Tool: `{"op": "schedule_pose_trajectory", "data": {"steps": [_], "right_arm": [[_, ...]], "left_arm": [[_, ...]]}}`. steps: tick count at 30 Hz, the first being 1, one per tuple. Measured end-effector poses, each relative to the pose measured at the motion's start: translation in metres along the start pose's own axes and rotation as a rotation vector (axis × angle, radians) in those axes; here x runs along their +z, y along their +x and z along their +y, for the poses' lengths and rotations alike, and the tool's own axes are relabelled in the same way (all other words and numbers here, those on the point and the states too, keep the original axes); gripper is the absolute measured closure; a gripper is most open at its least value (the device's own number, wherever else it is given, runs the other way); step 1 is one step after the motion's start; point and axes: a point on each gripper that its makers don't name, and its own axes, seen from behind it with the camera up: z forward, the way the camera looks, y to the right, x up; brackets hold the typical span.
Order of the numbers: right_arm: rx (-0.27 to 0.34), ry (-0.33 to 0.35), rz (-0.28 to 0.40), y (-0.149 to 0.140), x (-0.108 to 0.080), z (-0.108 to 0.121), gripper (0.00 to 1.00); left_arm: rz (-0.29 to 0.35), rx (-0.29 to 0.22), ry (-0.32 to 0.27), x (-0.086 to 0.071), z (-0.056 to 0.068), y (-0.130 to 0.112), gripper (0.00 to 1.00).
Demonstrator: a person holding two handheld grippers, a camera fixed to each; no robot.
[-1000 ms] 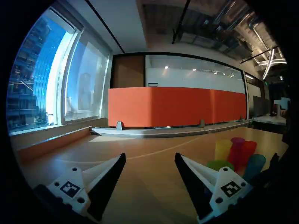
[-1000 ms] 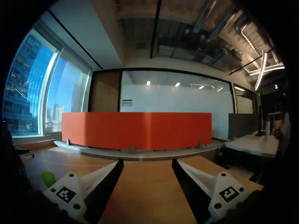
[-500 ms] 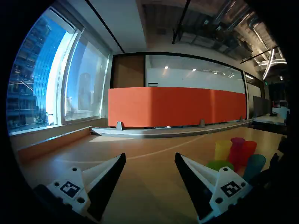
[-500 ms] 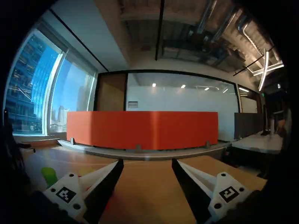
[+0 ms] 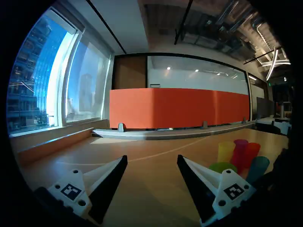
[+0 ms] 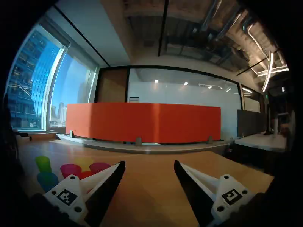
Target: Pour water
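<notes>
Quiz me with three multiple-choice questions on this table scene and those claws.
1. In the right gripper view, the cups stand: A left of the right claw; B right of it; C between its fingers.
2. The divider is: A blue; B orange; C green.
3. The left claw is: A open, empty; B shut on a cup; C shut on nothing.
Answers: A, they cluster at its left side; B, its whole face is orange; A, its jaws stand wide apart with nothing between.
</notes>
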Motion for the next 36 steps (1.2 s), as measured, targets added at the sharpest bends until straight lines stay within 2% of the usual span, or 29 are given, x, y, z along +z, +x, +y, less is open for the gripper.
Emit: {"op": "schedule_pose_trajectory", "data": {"steps": [6,36], "right_arm": [[0.035,-0.002,0.000,-0.004,0.002,0.004,0.00],[0.024,-0.025,-0.066,-0.024,0.005,0.011,0.00]], "left_arm": [[0.000,-0.001,0.000,0.000,0.000,0.000,0.02],[0.000,0.000,0.000,0.000,0.000,0.000,0.02]]}}
